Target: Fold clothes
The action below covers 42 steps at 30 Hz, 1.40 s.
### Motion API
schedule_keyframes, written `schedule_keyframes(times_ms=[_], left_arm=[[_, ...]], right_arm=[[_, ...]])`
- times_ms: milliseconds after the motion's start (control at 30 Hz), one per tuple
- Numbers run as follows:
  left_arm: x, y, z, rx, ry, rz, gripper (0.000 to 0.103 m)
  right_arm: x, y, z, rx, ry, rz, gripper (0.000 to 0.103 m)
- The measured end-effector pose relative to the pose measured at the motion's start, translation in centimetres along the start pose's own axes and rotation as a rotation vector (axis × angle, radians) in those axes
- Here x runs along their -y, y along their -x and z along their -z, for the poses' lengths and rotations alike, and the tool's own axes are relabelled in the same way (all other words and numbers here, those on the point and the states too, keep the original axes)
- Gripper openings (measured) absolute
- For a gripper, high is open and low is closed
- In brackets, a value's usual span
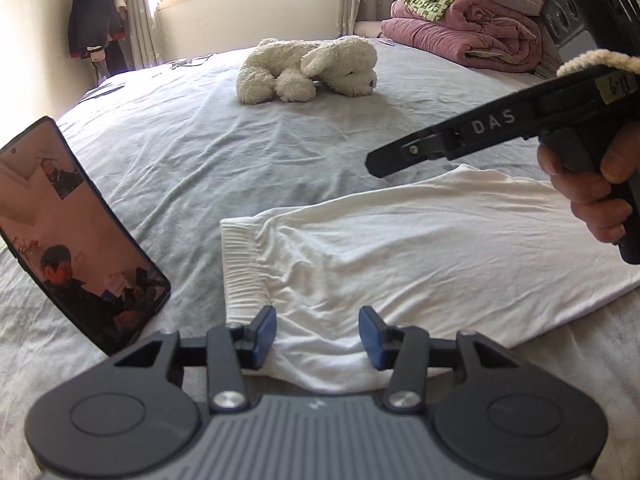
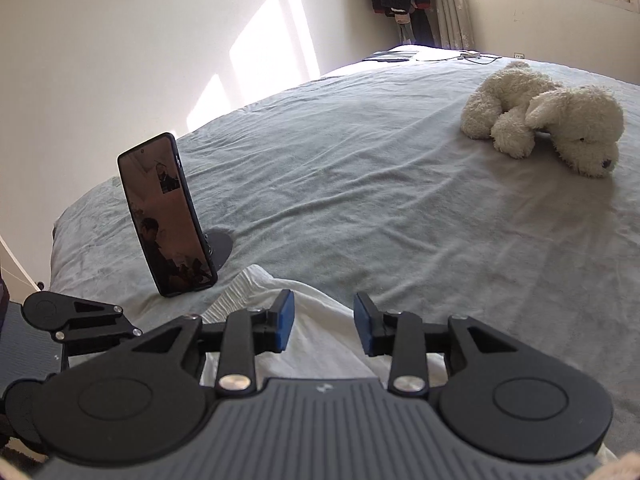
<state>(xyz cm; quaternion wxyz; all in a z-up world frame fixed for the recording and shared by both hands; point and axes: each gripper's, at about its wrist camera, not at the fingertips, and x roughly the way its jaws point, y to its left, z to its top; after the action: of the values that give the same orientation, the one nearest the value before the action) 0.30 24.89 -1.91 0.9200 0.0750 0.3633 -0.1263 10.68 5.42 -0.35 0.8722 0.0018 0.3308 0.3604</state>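
A white garment (image 1: 400, 248) lies flat on the grey bed sheet (image 1: 192, 140), its ribbed band (image 1: 240, 264) at the left end. My left gripper (image 1: 318, 338) stands open at the garment's near edge, with cloth lying between the blue pads (image 1: 266, 334) but not pinched. The right gripper (image 1: 374, 162), held by a hand (image 1: 592, 208), hovers above the garment's far right part. In the right wrist view my right gripper (image 2: 324, 322) is open over the white garment (image 2: 316, 364), nothing between its pads. The left gripper (image 2: 80, 320) shows low at the left there.
A phone on a stand (image 1: 80, 240) (image 2: 168, 216) stands upright just left of the garment. A white plush dog (image 1: 312, 68) (image 2: 552, 120) lies farther back on the bed. Folded quilts (image 1: 460, 20) are piled at the back right. Coats (image 1: 96, 20) hang by the window.
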Motion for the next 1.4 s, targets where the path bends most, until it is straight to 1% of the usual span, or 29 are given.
schedule_keyframes(times_ms=[100,200,300,400,467,500,567,633,700,767,867,1000,1100,1167,1233,1300,1333,1400], left_arm=[[1.0,0.4,-0.5,0.031,0.01,0.018,0.052],[2.5,0.1,-0.7,0.043,-0.002,0.054,0.052],[5.2,-0.9,-0.3,0.033,-0.057,0.076,0.052],[7.9,-1.7,0.5,0.025,-0.139,0.109,0.051],[9.4,-2.0,1.3,0.024,-0.202,0.102,0.051],[9.6,-1.9,1.5,0.026,-0.218,0.096,0.051],[9.2,-1.6,1.6,0.002,-0.206,0.11,0.051],[8.7,-1.3,1.7,-0.025,-0.207,0.119,0.051],[8.8,-0.9,1.7,-0.043,-0.227,0.112,0.051],[9.0,-0.6,1.5,-0.054,-0.249,0.101,0.051],[10.0,-0.1,1.0,-0.034,-0.295,0.101,0.052],[11.7,0.3,0.0,0.009,-0.31,0.163,0.052],[13.7,0.3,-0.8,0.051,-0.317,0.228,0.052],[15.1,-0.2,-1.2,0.06,-0.317,0.262,0.052],[16.6,-0.8,-1.5,0.064,-0.316,0.293,0.052],[17.9,-1.4,-1.8,0.066,-0.32,0.323,0.052],[18.5,-1.7,-1.8,0.062,-0.328,0.333,0.052],[19.5,-2.2,-1.7,0.045,-0.348,0.343,0.052]], right_arm=[[2.0,4.1,1.8,0.011,-0.034,0.074,0.039],[3.7,7.8,3.9,0.022,-0.074,0.147,0.039],[4.9,11.4,6.6,0.031,-0.113,0.215,0.039],[5.5,14.0,9.7,0.022,-0.118,0.282,0.039],[5.8,15.5,12.5,-0.001,-0.117,0.333,0.039],[6.0,16.1,13.9,-0.013,-0.117,0.356,0.039],[6.0,17.2,16.3,-0.029,-0.109,0.4,0.039],[5.8,18.5,18.6,-0.026,-0.087,0.447,0.039],[5.7,19.9,20.2,-0.01,-0.076,0.484,0.039],[5.6,21.0,20.9,0.001,-0.083,0.503,0.04],[6.0,22.8,21.5,0.03,-0.111,0.524,0.041],[7.3,25.2,22.2,0.085,-0.194,0.582,0.041],[8.6,26.6,22.4,0.115,-0.25,0.616,0.041],[9.6,27.1,22.3,0.129,-0.28,0.636,0.041],[10.7,26.9,22.1,0.127,-0.292,0.677,0.041],[12.2,26.6,22.2,0.108,-0.31,0.745,0.041],[13.1,26.4,22.5,0.092,-0.32,0.783,0.041],[14.6,26.4,22.8,0.085,-0.334,0.819,0.041]])
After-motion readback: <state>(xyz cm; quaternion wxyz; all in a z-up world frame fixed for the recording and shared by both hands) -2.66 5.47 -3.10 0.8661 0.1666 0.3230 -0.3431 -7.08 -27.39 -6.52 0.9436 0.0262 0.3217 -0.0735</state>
